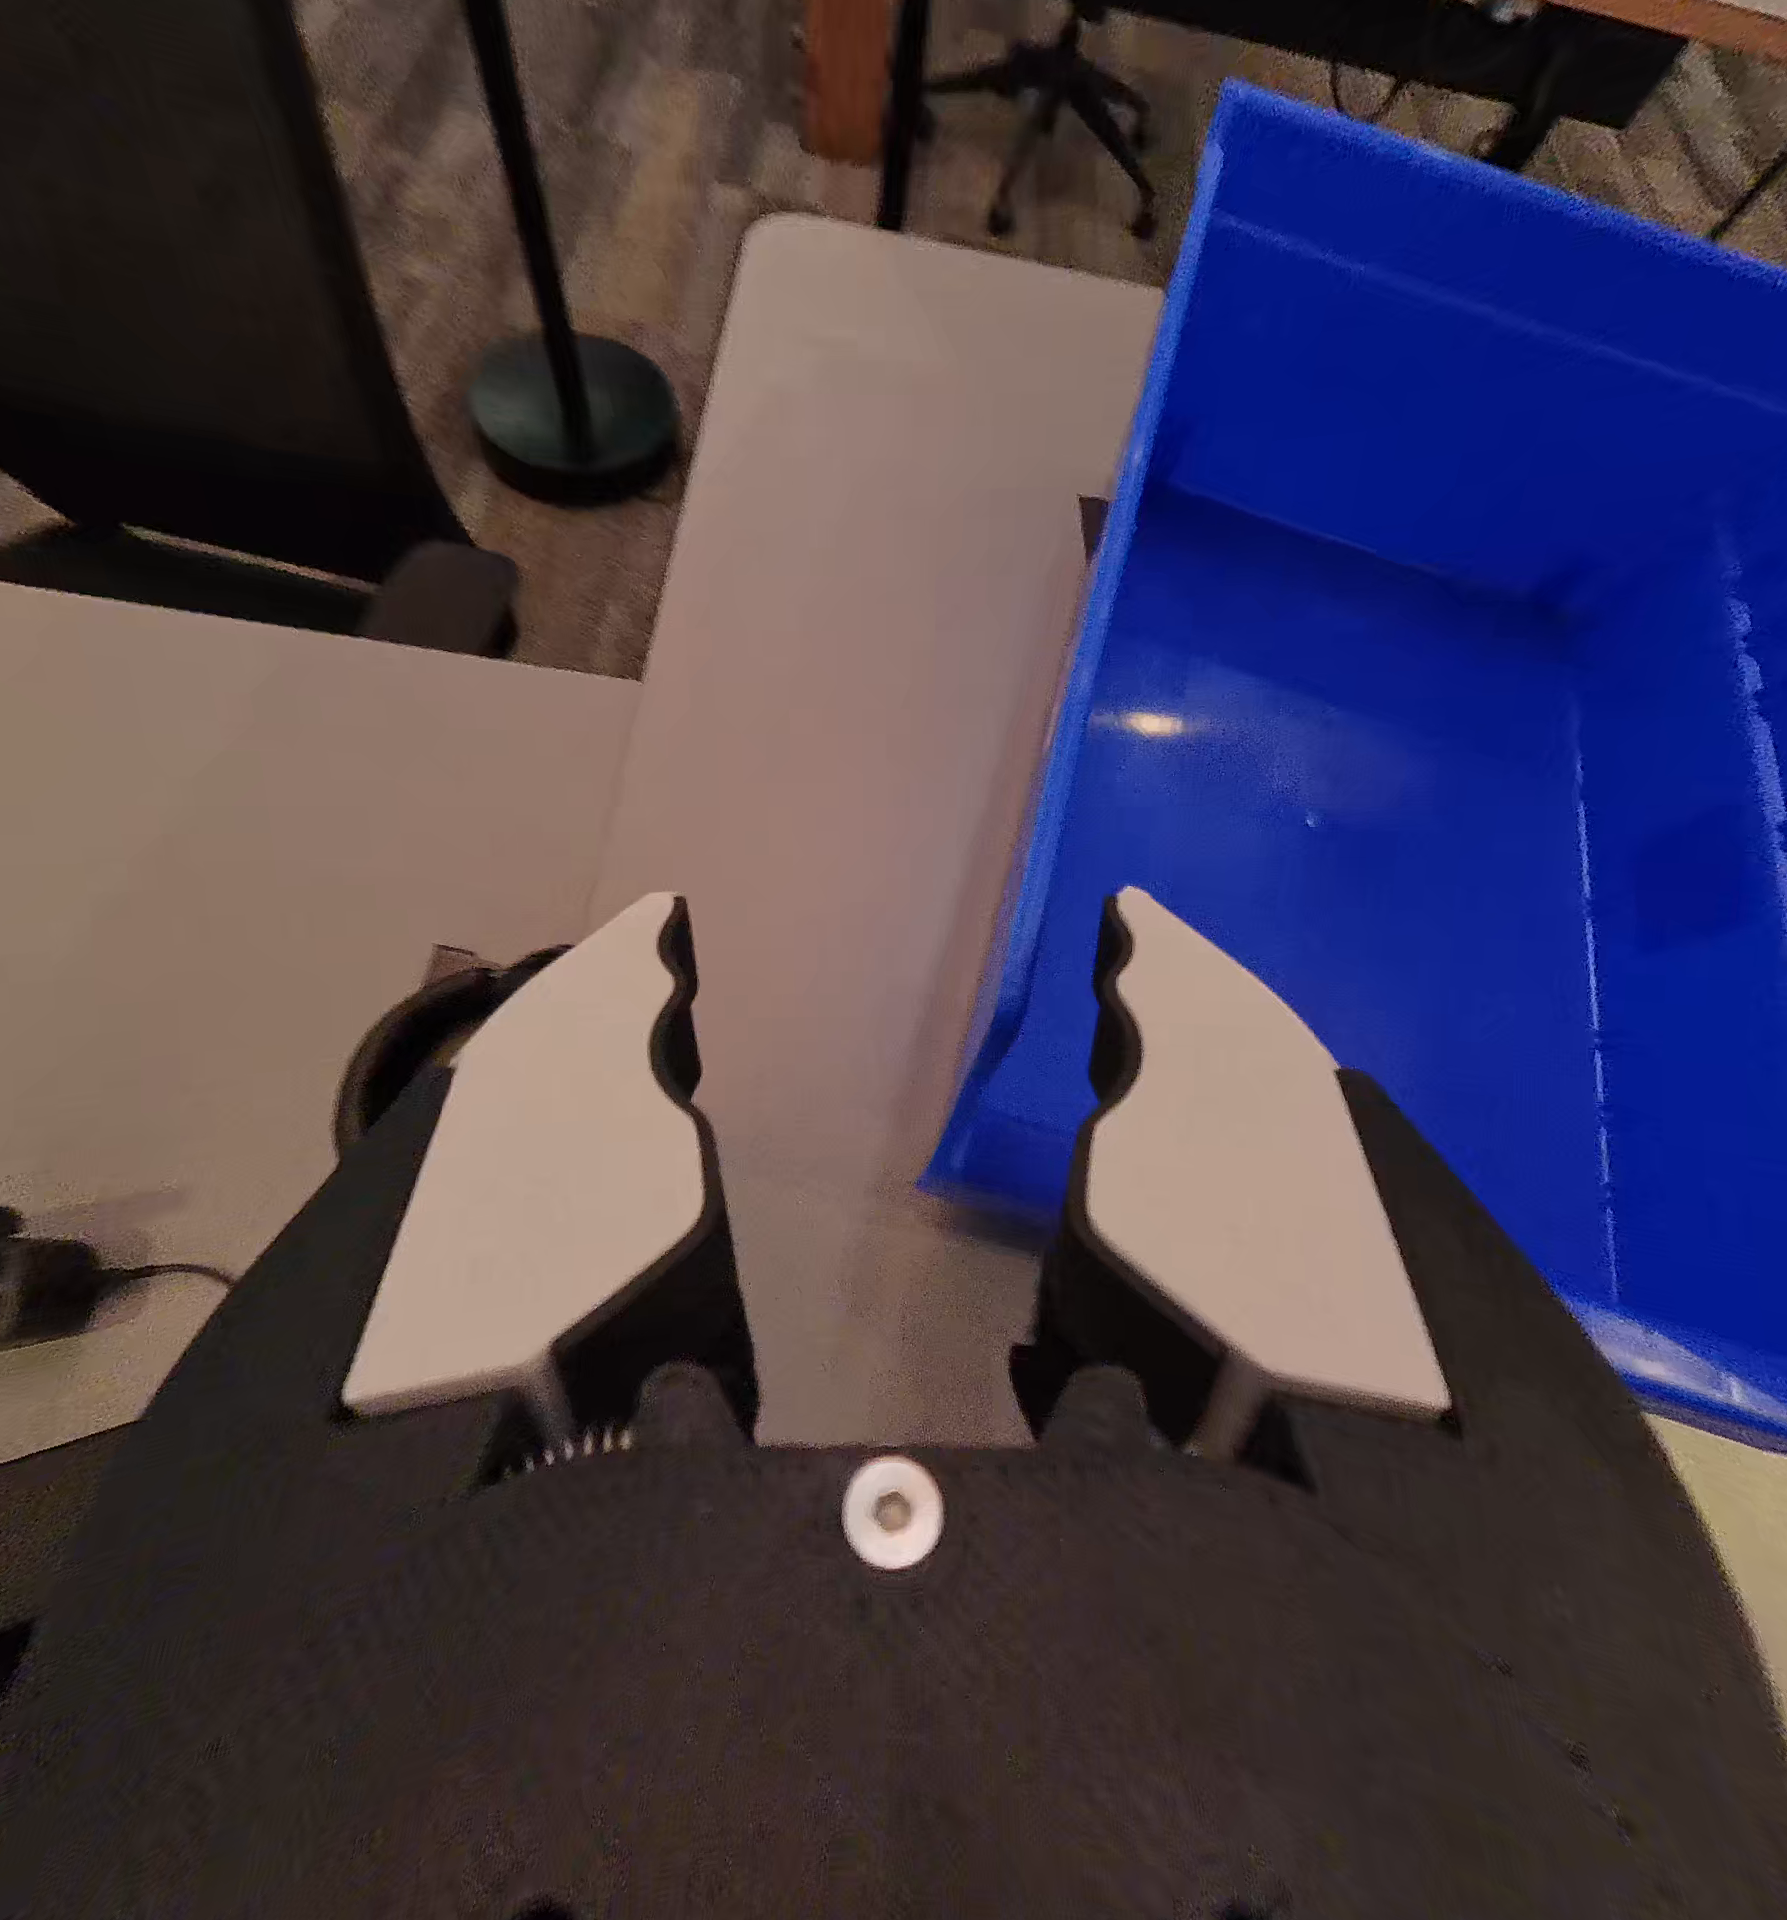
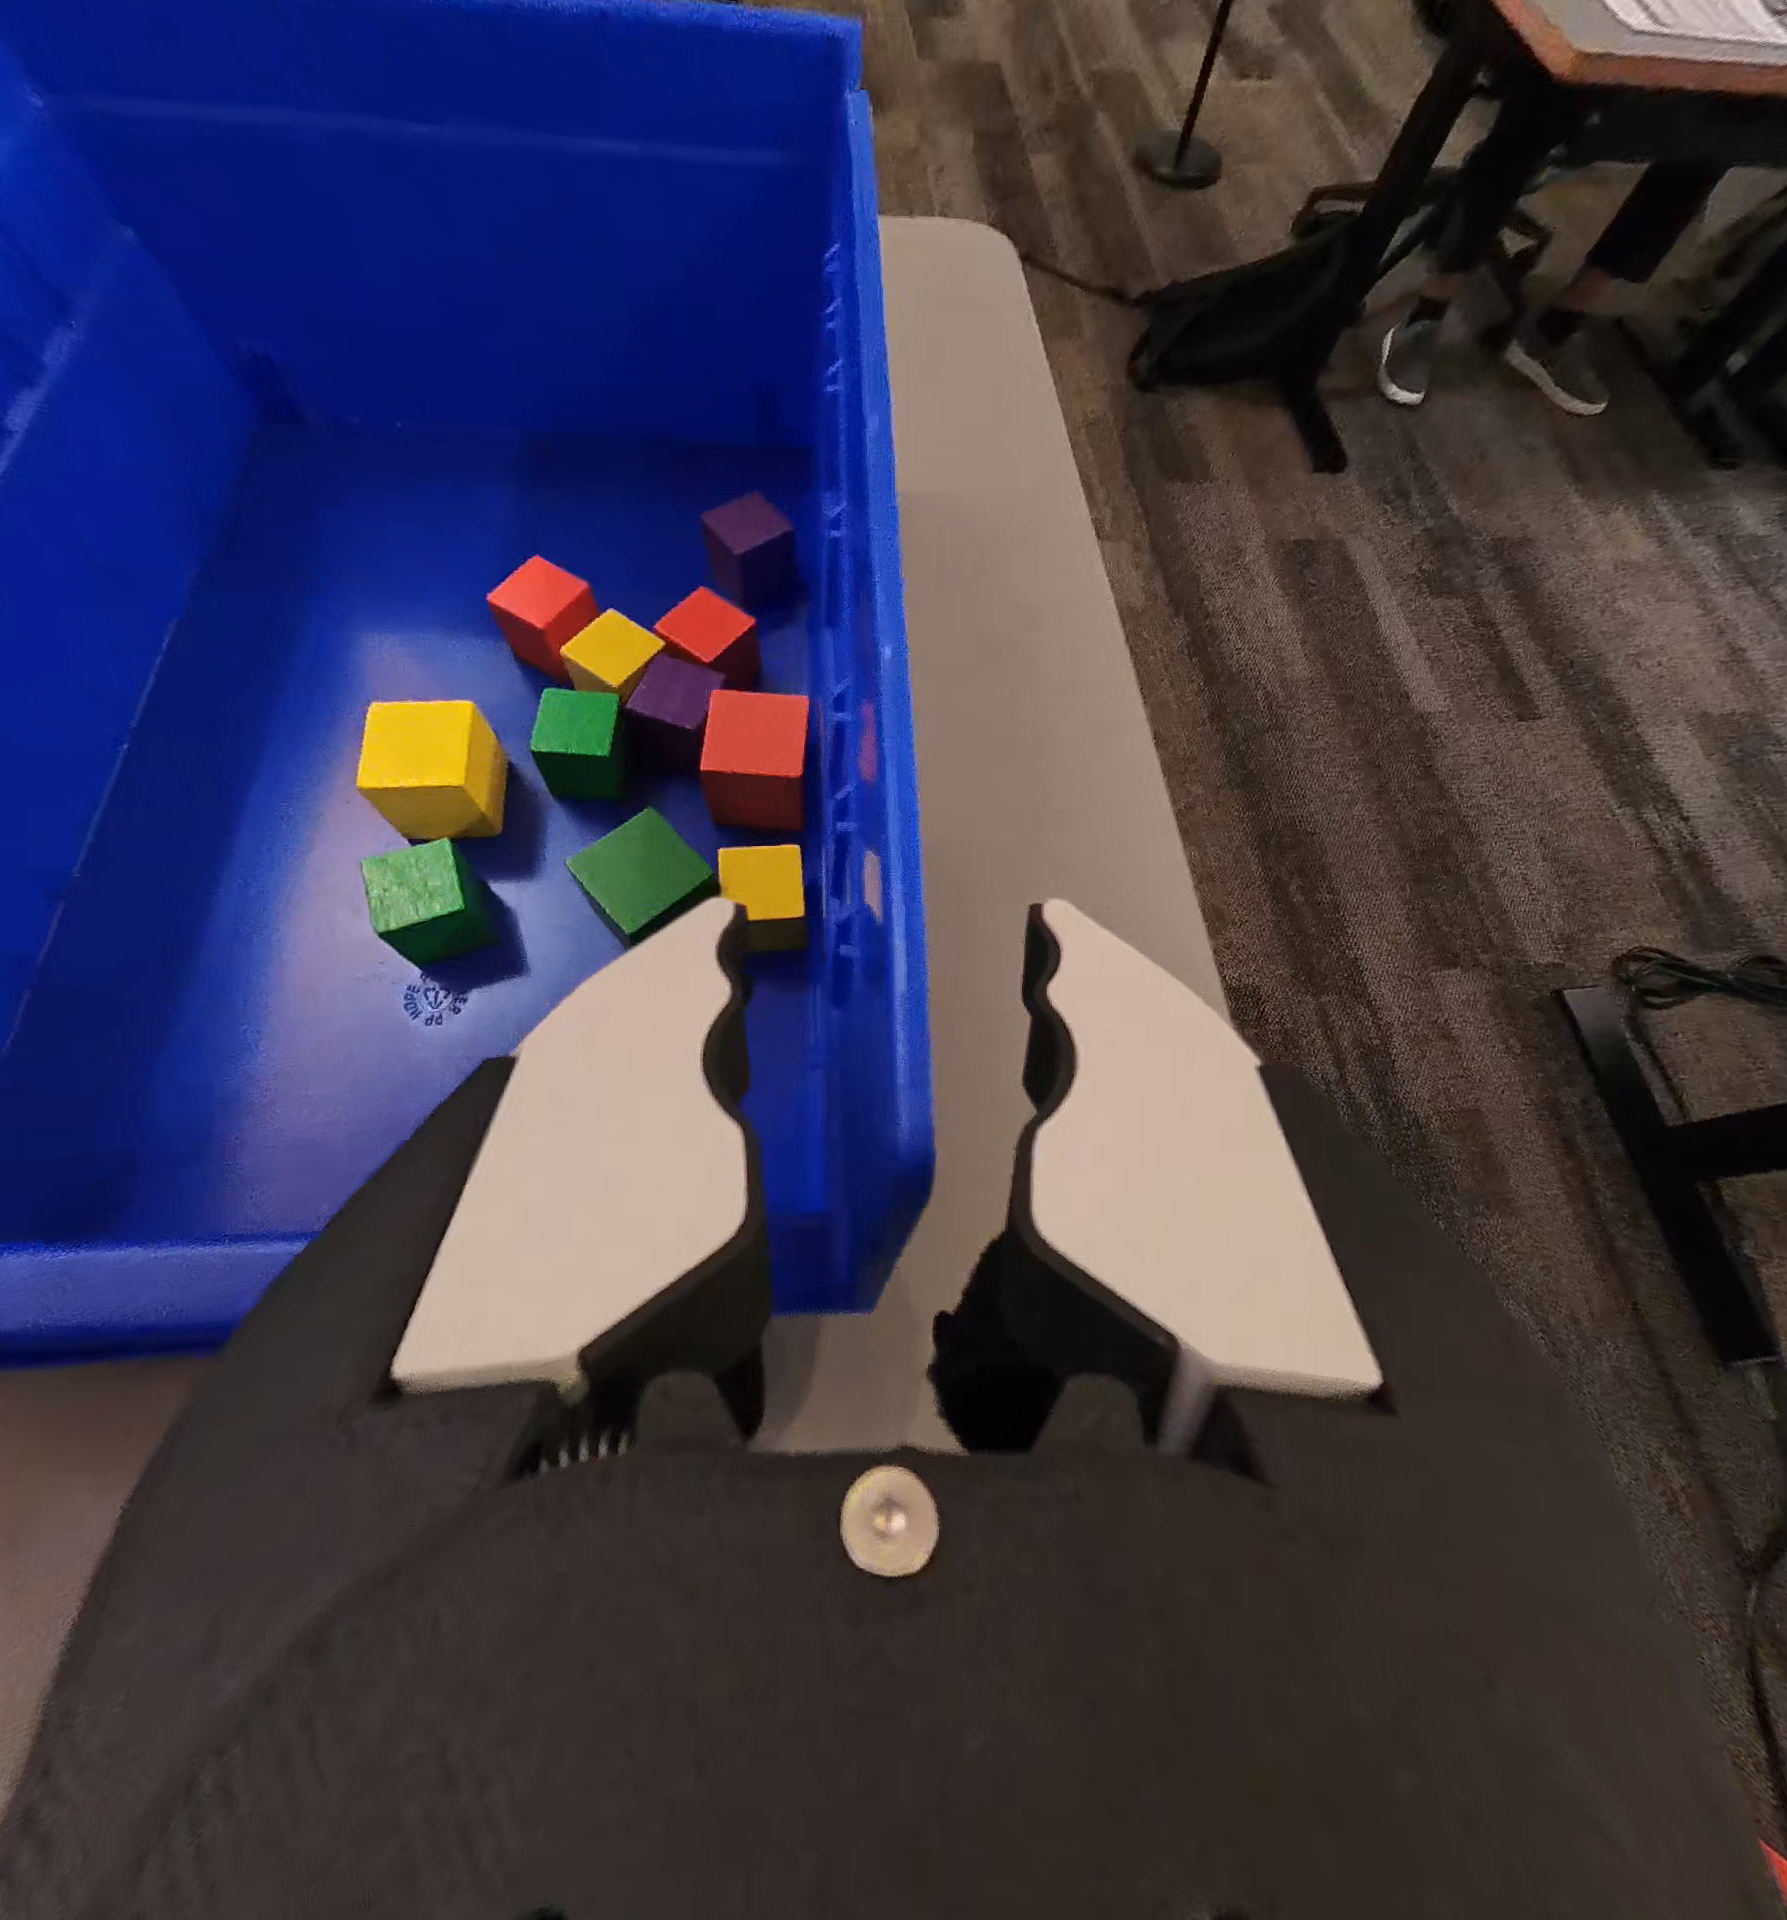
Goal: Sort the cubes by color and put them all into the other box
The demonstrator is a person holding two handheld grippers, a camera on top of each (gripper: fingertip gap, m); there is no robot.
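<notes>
Step in hand: the start of a pick; no cube lifted yet.

Right tool (image 2: 884, 914): jaws spread, nothing between them, straddling the right wall of the blue plastic box (image 2: 873, 1039).

Wooden cubes, red, yellow, green and purple, lie loose on that box's floor ahead-left of this tool; nearest is a small yellow cube (image 2: 761, 881), just off its left fingertip.

Left tool (image 1: 899, 909): jaws wide, bare, over the grey desk (image 1: 847, 623). A second blue plastic box (image 1: 1388, 831), apparently empty, though the view is blurred, sits to its right.

Next move, likely: shift the right tool left, lower over one cube, close.

Writing: a small moulded mark on the box floor; no labels seen.
</notes>
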